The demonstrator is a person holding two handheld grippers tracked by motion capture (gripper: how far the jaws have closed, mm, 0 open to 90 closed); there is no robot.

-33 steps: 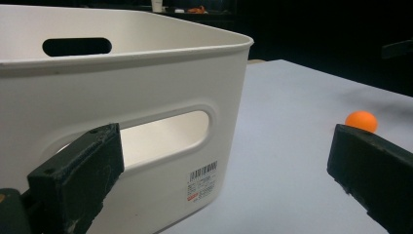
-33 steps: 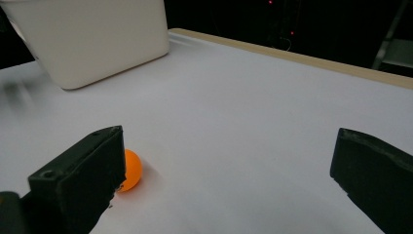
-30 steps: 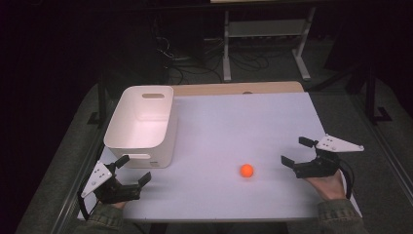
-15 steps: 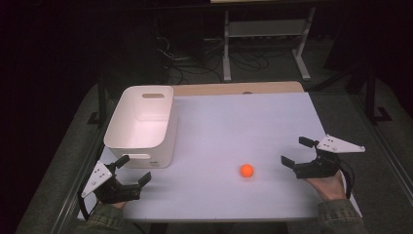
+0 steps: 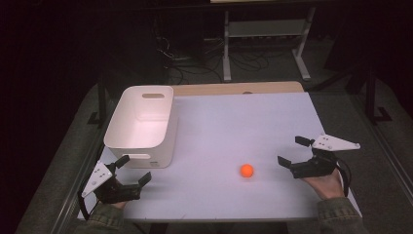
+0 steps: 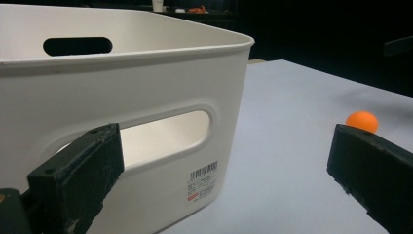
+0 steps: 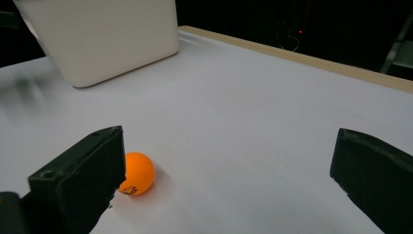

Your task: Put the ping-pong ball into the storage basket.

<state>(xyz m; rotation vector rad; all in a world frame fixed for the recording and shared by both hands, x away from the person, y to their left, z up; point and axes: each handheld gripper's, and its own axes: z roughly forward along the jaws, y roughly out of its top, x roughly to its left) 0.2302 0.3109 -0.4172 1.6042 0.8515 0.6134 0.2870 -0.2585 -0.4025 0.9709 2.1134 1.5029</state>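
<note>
A small orange ball (image 5: 247, 170) rests on the white table (image 5: 243, 122), right of centre near the front. My right gripper (image 5: 292, 153) stands open a short way to the ball's right, jaws pointing left. In the right gripper view the ball (image 7: 137, 173) sits just beyond the left jaw. A white bin (image 5: 143, 122) with handle slots stands at the left. My left gripper (image 5: 132, 169) is open at the front left corner, just in front of the bin. The left gripper view has the bin's wall (image 6: 146, 97) close ahead and the ball (image 6: 363, 121) past the right jaw.
A wooden strip (image 5: 238, 88) runs along the table's far edge. Beyond the table stand a metal rack (image 5: 265, 34) and cables on a dark floor. A wide stretch of bare table lies between the bin and the right gripper.
</note>
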